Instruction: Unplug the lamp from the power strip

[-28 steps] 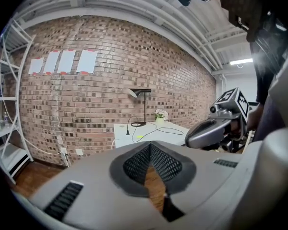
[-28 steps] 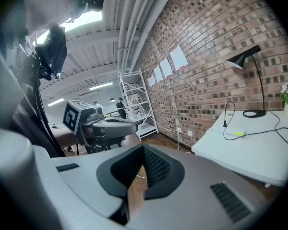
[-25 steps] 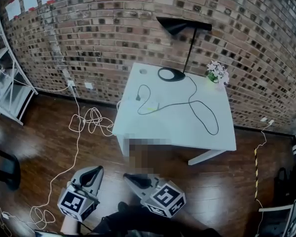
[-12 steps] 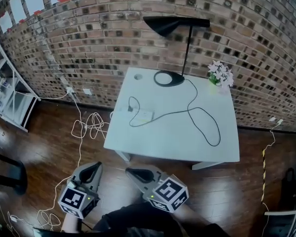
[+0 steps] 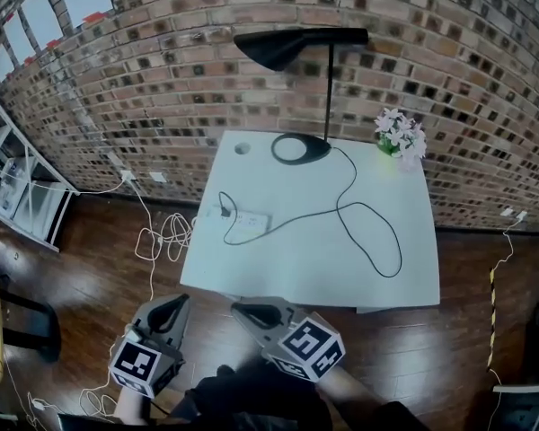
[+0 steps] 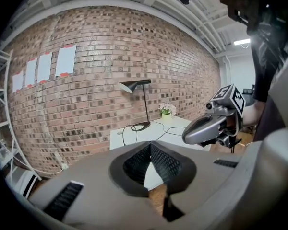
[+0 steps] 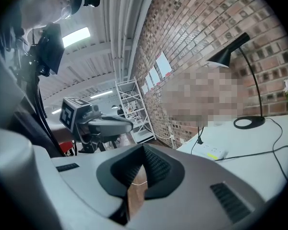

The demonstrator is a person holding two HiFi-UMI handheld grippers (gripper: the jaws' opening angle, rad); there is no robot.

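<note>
Lamp point(image 5: 329, 97): black, standing at rear of white counter point(image 5: 341, 277); its cord is plugged into the white power strip point(image 5: 244, 223) near the counter's left edge, print on it too small to read. Left claw point(image 5: 173, 303), right claw point(image 5: 240, 311): both closed together, empty, off the counter's front edge, bearing square-marker cubes.

Black lamp point(image 5: 289, 48) plugged into power strip point(image 5: 245, 224)

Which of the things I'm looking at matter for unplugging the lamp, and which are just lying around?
For the job: black desk lamp, its black cord, white power strip.
Just lying about: potted flowers, white cables on the floor, shelving unit.
</note>
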